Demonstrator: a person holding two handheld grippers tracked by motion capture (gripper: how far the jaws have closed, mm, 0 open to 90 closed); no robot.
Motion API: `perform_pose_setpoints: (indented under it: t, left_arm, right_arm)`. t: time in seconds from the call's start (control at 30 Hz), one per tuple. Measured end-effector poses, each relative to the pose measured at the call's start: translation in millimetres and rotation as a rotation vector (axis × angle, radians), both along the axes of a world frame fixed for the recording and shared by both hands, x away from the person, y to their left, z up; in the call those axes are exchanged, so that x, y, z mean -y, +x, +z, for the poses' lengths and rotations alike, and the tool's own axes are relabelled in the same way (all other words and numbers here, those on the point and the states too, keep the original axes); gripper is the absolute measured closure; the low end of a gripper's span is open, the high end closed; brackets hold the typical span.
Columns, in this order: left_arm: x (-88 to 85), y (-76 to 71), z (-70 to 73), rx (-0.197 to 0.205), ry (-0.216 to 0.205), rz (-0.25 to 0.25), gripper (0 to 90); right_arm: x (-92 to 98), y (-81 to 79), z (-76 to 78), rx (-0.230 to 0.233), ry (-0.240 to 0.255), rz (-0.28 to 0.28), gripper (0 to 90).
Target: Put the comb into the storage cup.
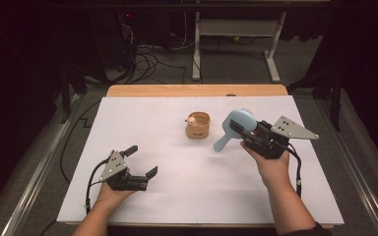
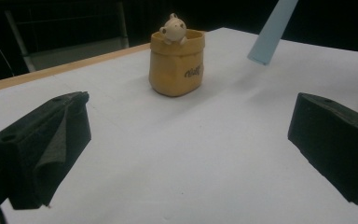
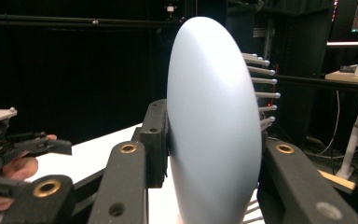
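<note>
Standing beside the white-topped table [image 1: 142, 196], I noted that the right tongs [image 1: 241, 133] were clamped on the head of a pale blue plastic hairbrush [image 1: 237, 120] with metal bristles, the jaws pressing its smooth back on one side and the bristle face on the other. The brush was held above the table surface, right of centre, its handle angled down and to the left toward a small mustard-yellow sack-shaped pot [image 1: 198, 126] with a cream bear figure [image 2: 173, 29] peeking over its rim. The pot stood upright near the middle of the table, apart from the brush.

The left tongs [image 1: 141, 161] rested low at the near left, jaws wide apart and gripping nothing, well clear of both items.

Risks observed:

1. The grip sat on a curved, glossy surface. In the right gripper view the domed back [image 3: 212, 121] bulged past the jaw, so the brush could pivot or slide out under its own weight, the handle being the long unsupported end.

2. If the handle was meant for the pot, the opening looked narrow and partly taken up by the bear. A misjudged approach would likely strike the rim or figure.

3. The pot appeared light and unsupported. A sideways push from the handle would probably tip or skid it, since the left tongs were not steadying it.
</note>
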State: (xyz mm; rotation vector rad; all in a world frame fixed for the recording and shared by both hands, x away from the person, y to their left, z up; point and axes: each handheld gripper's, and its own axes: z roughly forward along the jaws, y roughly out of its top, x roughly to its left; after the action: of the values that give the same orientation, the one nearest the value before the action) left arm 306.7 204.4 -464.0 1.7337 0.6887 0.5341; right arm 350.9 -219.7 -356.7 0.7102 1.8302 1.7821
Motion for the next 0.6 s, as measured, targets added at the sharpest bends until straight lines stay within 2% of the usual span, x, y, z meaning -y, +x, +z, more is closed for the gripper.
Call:
perform_pose_setpoints:
  t: [0.6]
  left_arm:
    - [-0.3,-0.8,0.0,-0.006,-0.021,-0.018,0.3]
  right_arm:
    - [-12.1,16.9,27.9,0.040,0.006,-0.027,64.6]
